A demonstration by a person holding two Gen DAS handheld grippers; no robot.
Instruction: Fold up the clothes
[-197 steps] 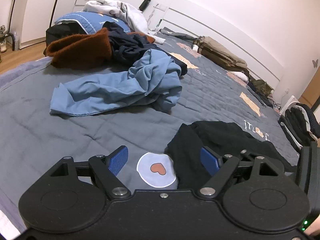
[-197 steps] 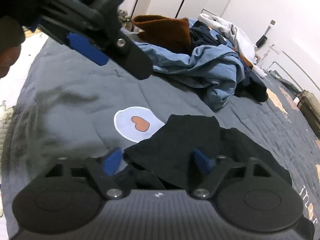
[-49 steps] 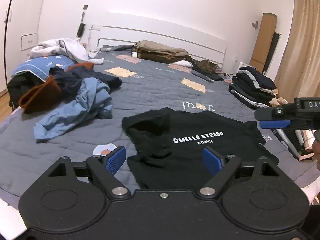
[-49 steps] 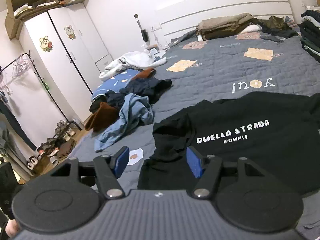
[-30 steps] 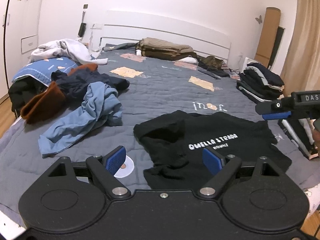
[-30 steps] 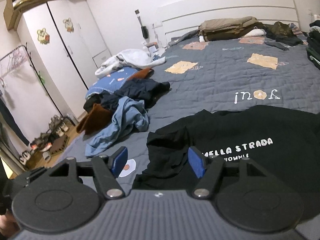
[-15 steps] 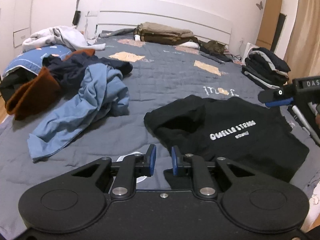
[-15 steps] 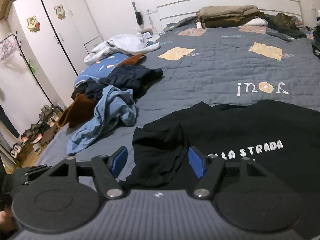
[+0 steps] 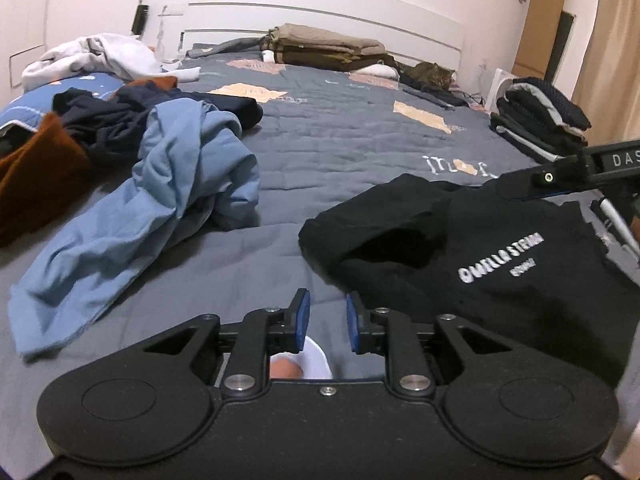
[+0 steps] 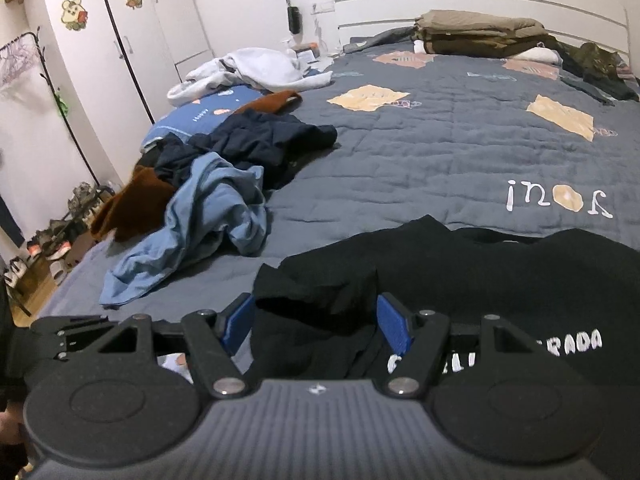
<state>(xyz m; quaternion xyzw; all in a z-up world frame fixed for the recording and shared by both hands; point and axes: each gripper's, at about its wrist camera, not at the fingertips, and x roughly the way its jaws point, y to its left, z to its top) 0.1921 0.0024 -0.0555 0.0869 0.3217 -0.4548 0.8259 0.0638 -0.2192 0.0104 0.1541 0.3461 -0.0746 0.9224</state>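
Observation:
A black T-shirt with white lettering lies spread on the grey bedspread, its left sleeve crumpled. My left gripper hovers over bare bedspread just left of the shirt's edge. Its jaws stand a narrow gap apart and are opening, with nothing between them. My right gripper is open wide low over the T-shirt, and the crumpled sleeve lies between its blue pads without being pinched. In the left wrist view the right gripper reaches in from the right above the shirt's far shoulder.
A loose pile lies to the left: a light blue garment, navy clothes and a brown piece. Folded stacks sit by the headboard and at the right edge. A wardrobe and shoes stand beyond the bed's left side.
The left gripper's jaws went from wide apart to nearly together, then parted slightly. Both grippers have come down and closer to the black T-shirt, the right one now over its sleeve.

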